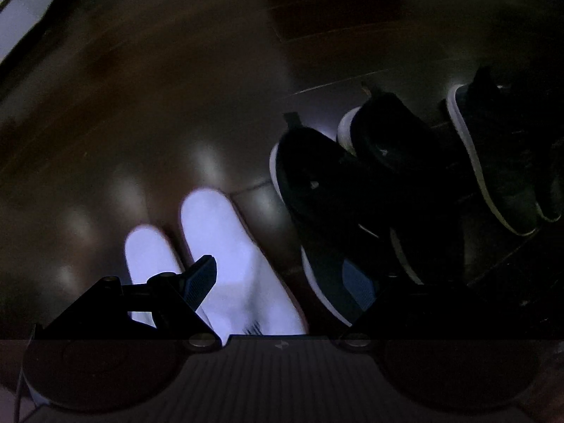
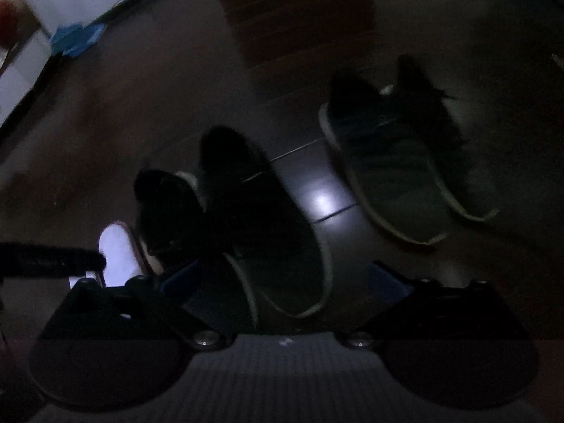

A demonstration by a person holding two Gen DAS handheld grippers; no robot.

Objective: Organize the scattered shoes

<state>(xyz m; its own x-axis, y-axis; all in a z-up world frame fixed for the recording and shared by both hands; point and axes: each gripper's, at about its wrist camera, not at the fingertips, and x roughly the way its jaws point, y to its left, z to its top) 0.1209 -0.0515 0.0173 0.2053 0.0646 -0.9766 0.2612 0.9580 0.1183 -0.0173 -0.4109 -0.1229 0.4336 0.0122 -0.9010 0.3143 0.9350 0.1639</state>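
Left tongs (image 1: 282, 282): open wide and holding nothing; the left finger's blue pad showed against the white shoes, the right finger's pad lay over the toe of a dark shoe.
Right tongs (image 2: 282, 282): open and empty; both blue pads were dim, one at each side of the nearest dark shoes.
White shoes (image 1: 225, 264): a pair side by side on the floor, closest to the left tongs, toes pointing away; in the right view only one white toe showed at the far left.
Near dark pair (image 1: 352, 190): two black shoes with pale soles, just beside the white shoes and touching or overlapping each other; whether one lay on the other could not be told.
Far dark pair (image 2: 398, 162): two more dark shoes with pale soles, set close together, apart from the near pair with bare floor between them.
Floor (image 1: 158, 105): dark glossy wood boards with pale glints of light.
White box (image 1: 24, 10): far off at the upper left edge, blurred.
Blue thing (image 2: 75, 40): beside the white shapes at the far wall, too blurred to name.
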